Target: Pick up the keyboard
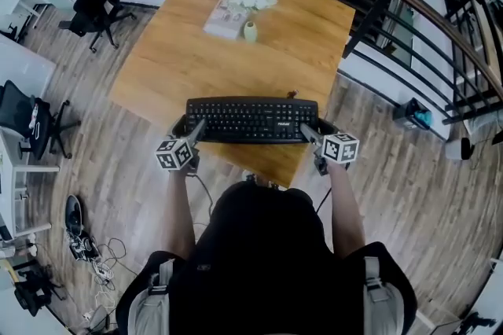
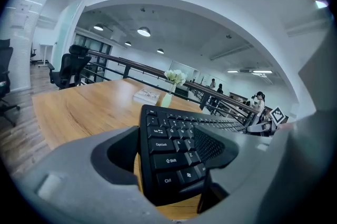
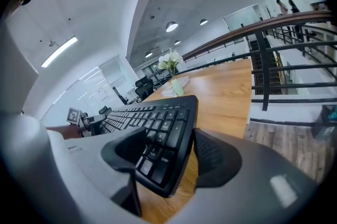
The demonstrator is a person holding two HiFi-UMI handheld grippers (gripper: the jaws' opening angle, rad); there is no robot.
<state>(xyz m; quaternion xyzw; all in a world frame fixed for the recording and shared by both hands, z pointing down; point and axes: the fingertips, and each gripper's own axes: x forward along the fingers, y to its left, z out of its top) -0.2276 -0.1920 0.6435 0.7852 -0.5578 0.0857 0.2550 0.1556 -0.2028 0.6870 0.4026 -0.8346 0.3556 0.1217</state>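
A black keyboard (image 1: 251,119) lies crosswise over the near edge of the wooden table (image 1: 181,50). My left gripper (image 1: 191,132) is shut on its left end and my right gripper (image 1: 309,134) on its right end. In the left gripper view the keyboard (image 2: 171,139) runs away between the grey jaws, with one pad pressed on the keys near Shift; my left gripper (image 2: 169,161) holds it tilted above the wood. In the right gripper view the keyboard (image 3: 160,120) sits the same way in my right gripper (image 3: 167,157), its end corner clear of the table.
A small vase (image 1: 250,31) with white flowers and a book (image 1: 223,19) stand at the table's far side. A curved railing (image 1: 393,19) runs behind and to the right. Office chairs (image 1: 96,7) stand left, and cables (image 1: 90,251) lie on the floor.
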